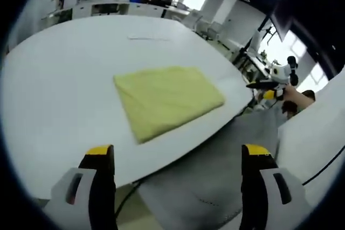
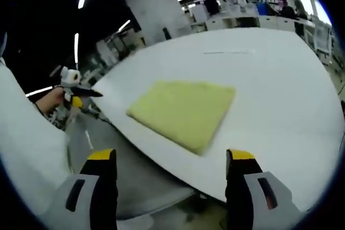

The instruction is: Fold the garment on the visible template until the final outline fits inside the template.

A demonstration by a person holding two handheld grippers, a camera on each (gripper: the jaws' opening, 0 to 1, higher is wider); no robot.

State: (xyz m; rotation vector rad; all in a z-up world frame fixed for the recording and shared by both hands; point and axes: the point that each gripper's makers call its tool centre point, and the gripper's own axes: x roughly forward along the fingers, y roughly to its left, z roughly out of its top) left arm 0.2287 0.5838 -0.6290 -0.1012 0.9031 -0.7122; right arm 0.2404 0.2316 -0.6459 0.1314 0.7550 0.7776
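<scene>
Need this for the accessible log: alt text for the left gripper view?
A yellow garment, folded into a rough rectangle, lies flat on a white table. The left gripper hangs open off the table's near edge, holding nothing, with the right gripper in a person's hand at the right. A lab with desks is behind.

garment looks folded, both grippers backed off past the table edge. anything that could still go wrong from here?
1. No template outline is discernible around the yellow garment on the white table, so whether the fold fits can't be confirmed; stopping now may be premature.
2. The garment's near corner lies fairly close to the table edge; a regrasp tug toward the person could drag it over.
3. Both the left gripper and right gripper are open and empty, away from the cloth; re-approaching could ruffle the folded layers.
</scene>
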